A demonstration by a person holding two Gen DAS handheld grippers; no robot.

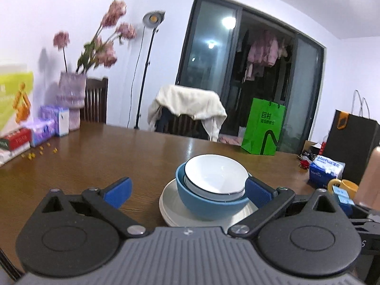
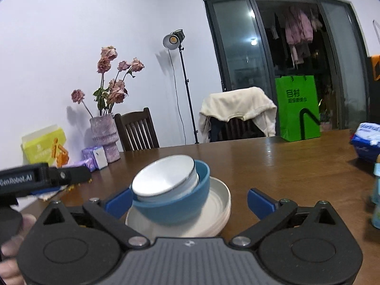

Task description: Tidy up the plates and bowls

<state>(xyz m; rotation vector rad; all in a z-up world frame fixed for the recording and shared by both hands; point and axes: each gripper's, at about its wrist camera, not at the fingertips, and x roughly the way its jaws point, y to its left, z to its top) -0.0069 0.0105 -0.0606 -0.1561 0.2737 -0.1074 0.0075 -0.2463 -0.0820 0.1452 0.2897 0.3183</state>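
Note:
A white bowl (image 1: 213, 173) with a dark rim sits tilted inside a blue bowl (image 1: 204, 204), and both rest on a stack of white plates (image 1: 169, 204) on the brown table (image 1: 118, 156). My left gripper (image 1: 188, 193) is open, its right finger (image 1: 258, 193) close beside the bowls and its left finger well clear. In the right wrist view the same white bowl (image 2: 163, 178), blue bowl (image 2: 175, 210) and plates (image 2: 219, 201) lie between the wide-open jaws of my right gripper (image 2: 190, 201). Its left finger (image 2: 118, 200) is next to the blue bowl. Nothing is held.
A vase of pink flowers (image 2: 104, 135), tissue packs (image 1: 45, 128) and boxes stand at the table's far left. A green bag (image 1: 263, 128), a blue tissue pack (image 1: 326, 169), a yellow mug (image 1: 344, 186) and a black bag (image 1: 353, 147) are at the right. Chairs stand behind.

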